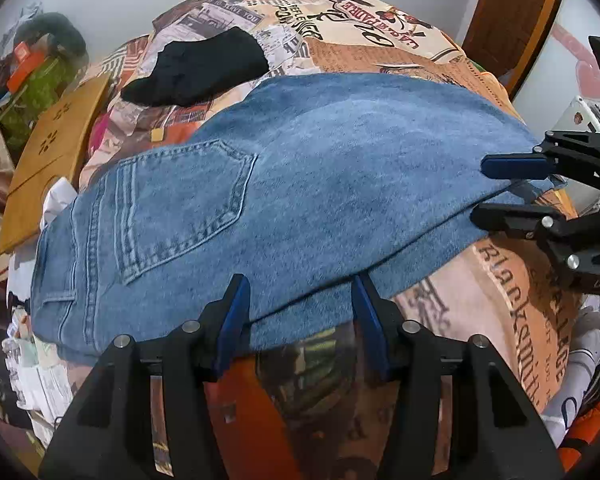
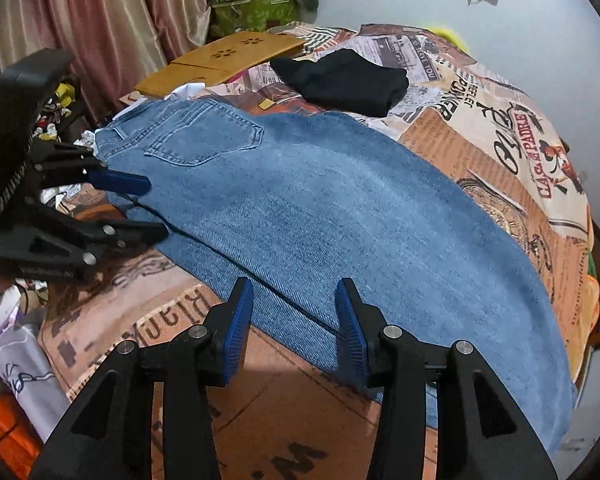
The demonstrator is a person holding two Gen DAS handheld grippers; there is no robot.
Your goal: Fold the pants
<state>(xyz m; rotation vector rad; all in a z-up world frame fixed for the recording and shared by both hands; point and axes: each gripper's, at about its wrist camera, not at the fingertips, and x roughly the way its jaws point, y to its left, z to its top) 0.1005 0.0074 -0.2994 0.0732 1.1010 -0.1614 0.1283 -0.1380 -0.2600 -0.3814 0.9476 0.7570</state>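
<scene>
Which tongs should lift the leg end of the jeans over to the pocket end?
Probably the right tongs: they sit open over the jeans' edge, nearer the leg end. The left tongs are open by the pocket end.

Jeans (image 2: 340,216) lie between both spread tools (image 2: 294,320).
</scene>
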